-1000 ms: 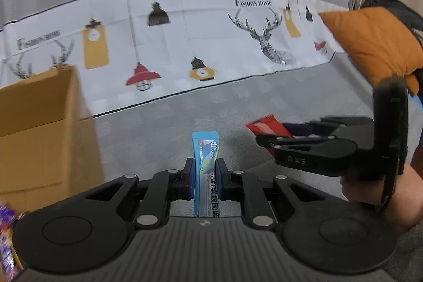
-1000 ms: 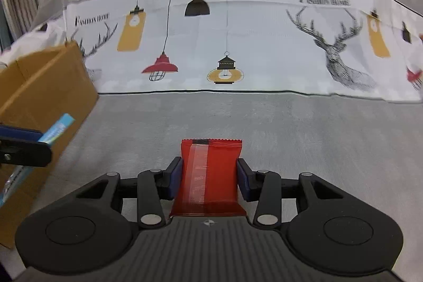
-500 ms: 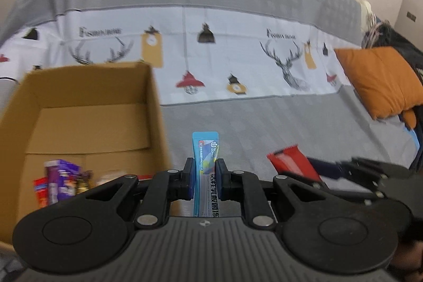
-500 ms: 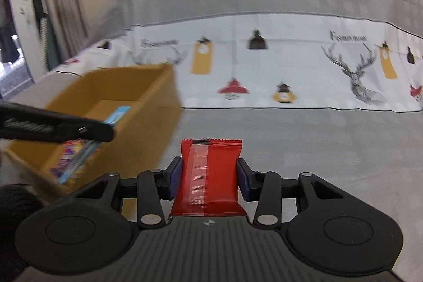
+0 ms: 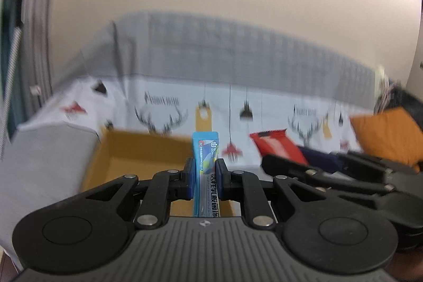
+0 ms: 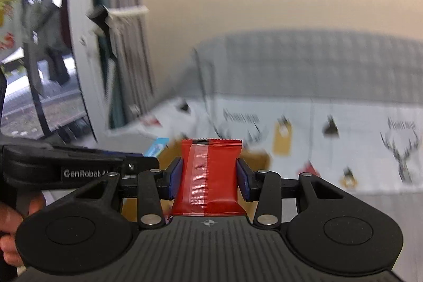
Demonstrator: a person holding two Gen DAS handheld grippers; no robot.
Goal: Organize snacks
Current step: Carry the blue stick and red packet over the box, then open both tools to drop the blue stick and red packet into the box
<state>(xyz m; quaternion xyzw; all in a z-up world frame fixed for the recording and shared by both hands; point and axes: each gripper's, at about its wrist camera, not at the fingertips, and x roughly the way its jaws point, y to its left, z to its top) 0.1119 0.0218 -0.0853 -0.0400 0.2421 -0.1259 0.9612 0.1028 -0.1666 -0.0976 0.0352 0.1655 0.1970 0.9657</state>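
Observation:
My left gripper (image 5: pixel 205 171) is shut on a thin blue snack stick (image 5: pixel 206 152) that stands upright between the pads. My right gripper (image 6: pixel 210 173) is shut on a red snack packet (image 6: pixel 210 176). Both are raised over the open cardboard box (image 5: pixel 137 149), whose inside is mostly hidden behind the grippers. In the left wrist view the right gripper (image 5: pixel 277 160) comes in from the right with the red packet (image 5: pixel 275 146). In the right wrist view the left gripper (image 6: pixel 148 159) comes in from the left with the blue stick (image 6: pixel 158 146), and the box edge (image 6: pixel 256 156) shows behind the packet.
The box sits on a grey sofa (image 5: pixel 238 49) covered by a white deer-print cloth (image 5: pixel 264 118). An orange cushion (image 5: pixel 388 134) lies at the right. A window and curtain (image 6: pixel 53 57) stand at the left. The frames are motion-blurred.
Both grippers have swung left and tilted up, from the sofa seat to above the box. Each keeps its snack. The wall now fills the upper view.

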